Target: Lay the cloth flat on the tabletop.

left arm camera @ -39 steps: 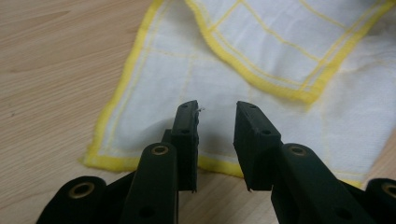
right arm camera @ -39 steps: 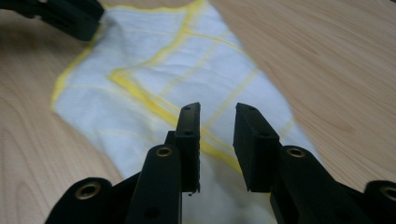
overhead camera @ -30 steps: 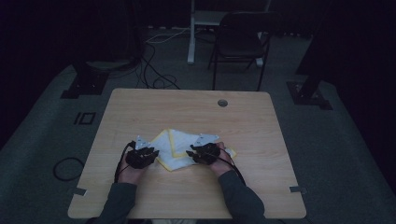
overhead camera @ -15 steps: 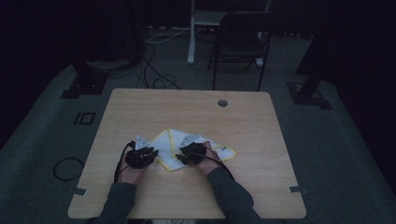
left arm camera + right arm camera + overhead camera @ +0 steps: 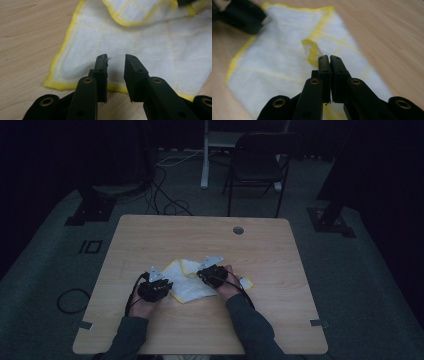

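While the left gripper (image 5: 116, 60) hovers parted over the cloth's (image 5: 140, 47) near hem, the right gripper (image 5: 329, 58), just closed, pinches a corner.

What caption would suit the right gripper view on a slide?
Right gripper shut on a yellow-edged corner of the white cloth lying on the wooden table.
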### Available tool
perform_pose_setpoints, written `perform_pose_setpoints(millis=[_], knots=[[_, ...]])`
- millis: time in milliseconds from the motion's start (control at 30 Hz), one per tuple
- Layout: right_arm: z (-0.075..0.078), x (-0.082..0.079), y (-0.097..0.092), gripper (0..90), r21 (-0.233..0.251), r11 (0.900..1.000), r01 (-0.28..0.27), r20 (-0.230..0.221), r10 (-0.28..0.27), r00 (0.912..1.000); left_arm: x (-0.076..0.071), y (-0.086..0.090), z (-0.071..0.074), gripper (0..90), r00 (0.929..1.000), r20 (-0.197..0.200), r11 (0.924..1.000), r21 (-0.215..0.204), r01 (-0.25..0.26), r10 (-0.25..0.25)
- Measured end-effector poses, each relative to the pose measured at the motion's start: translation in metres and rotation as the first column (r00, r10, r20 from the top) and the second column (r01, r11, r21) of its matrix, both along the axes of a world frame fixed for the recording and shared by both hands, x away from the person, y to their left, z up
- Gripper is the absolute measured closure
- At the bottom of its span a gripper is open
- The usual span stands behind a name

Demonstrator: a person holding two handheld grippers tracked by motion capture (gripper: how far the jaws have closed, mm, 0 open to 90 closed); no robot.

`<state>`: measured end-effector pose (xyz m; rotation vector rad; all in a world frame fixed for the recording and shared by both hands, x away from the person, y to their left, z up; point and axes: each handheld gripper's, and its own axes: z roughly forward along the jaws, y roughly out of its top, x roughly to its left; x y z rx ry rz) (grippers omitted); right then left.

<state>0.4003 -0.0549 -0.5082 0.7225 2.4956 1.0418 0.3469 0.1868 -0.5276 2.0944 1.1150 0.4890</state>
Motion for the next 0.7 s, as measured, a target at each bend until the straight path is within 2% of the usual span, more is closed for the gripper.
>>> perform_pose_setpoints(millis=[100, 167, 300, 367, 533, 567, 667, 700], knots=[[0.004, 0.005, -0.007, 88.4, 0.006, 0.9996, 0.027, 0.007, -0.027, 0.9996, -0.001, -0.003, 0.0, 73.4, 0.9999, 0.0, 0.9999, 0.006, 0.011, -0.011], [0.011, 0.013, -0.017, 88.4, 0.017, 0.9976, 0.067, 0.018, -0.067, 0.9976, -0.002, -0.008, 0.001, 73.6, 0.9997, -0.002, 0.9997, 0.003, 0.026, -0.026], [0.017, 0.021, -0.027, 88.4, 0.03, 0.9942, 0.103, 0.018, -0.104, 0.9945, -0.006, -0.015, 0.003, 77.8, 0.9981, -0.008, 0.9981, 0.001, 0.062, -0.062], [0.022, 0.027, -0.037, 88.5, 0.046, 0.9891, 0.139, 0.021, -0.141, 0.9898, -0.009, -0.022, 0.006, 79.6, 0.9944, -0.006, 0.9943, -0.018, 0.105, -0.106], [0.029, 0.035, -0.049, 88.5, 0.066, 0.9794, 0.191, 0.03, -0.193, 0.9807, -0.014, -0.032, 0.008, 78.2, 0.9898, -0.003, 0.9894, -0.029, 0.142, -0.143], [0.029, 0.035, -0.049, 88.5, 0.066, 0.9794, 0.191, 0.03, -0.193, 0.9807, -0.015, -0.034, 0.008, 78.2, 0.9884, -0.005, 0.988, -0.028, 0.152, -0.152], [0.032, 0.038, -0.056, 88.5, 0.064, 0.9727, 0.223, 0.04, -0.226, 0.9734, -0.021, -0.044, 0.008, 76.0, 0.982, -0.008, 0.9815, -0.034, 0.188, -0.189], [0.033, 0.039, -0.057, 88.5, 0.063, 0.9709, 0.231, 0.041, -0.234, 0.9714, -0.021, -0.044, 0.008, 75.5, 0.982, -0.008, 0.9815, -0.034, 0.188, -0.189]])
